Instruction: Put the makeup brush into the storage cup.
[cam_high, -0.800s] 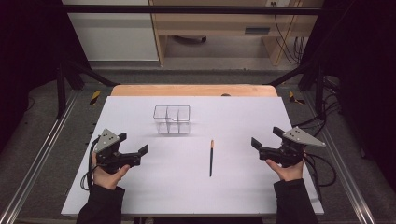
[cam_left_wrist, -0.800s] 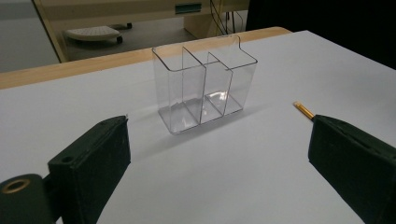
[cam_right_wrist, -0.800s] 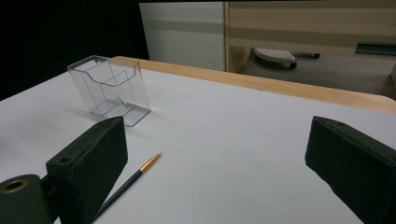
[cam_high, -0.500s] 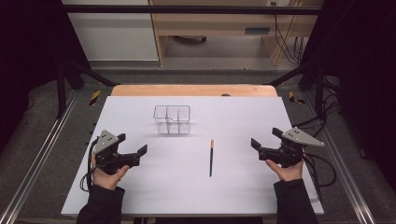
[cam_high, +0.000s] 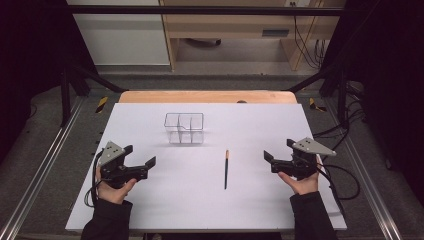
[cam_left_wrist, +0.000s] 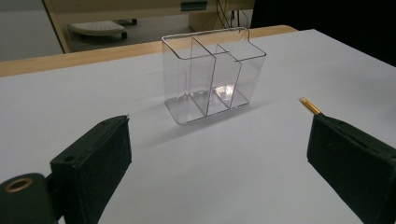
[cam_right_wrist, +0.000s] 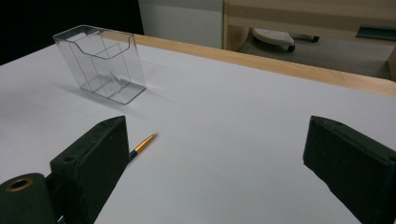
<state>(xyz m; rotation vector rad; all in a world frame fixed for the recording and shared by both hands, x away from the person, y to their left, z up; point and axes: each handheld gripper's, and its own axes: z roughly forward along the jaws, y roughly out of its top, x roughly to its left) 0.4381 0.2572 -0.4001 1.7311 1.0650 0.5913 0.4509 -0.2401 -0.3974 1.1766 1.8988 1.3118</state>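
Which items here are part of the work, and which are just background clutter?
In play:
- brush, lying flat on the table
- clear organizer, upright, compartments empty
- left gripper and right gripper, both open

Lying about:
- cables on the floor
- wooden furniture behind

A white tabletop with a pale wooden strip along its far edge stood on a grey floor. Black frame bars and silver rails flanked it. Beyond sat a light wooden desk beside a white cabinet. Cables hung at the right, and darkness closed in on both sides.
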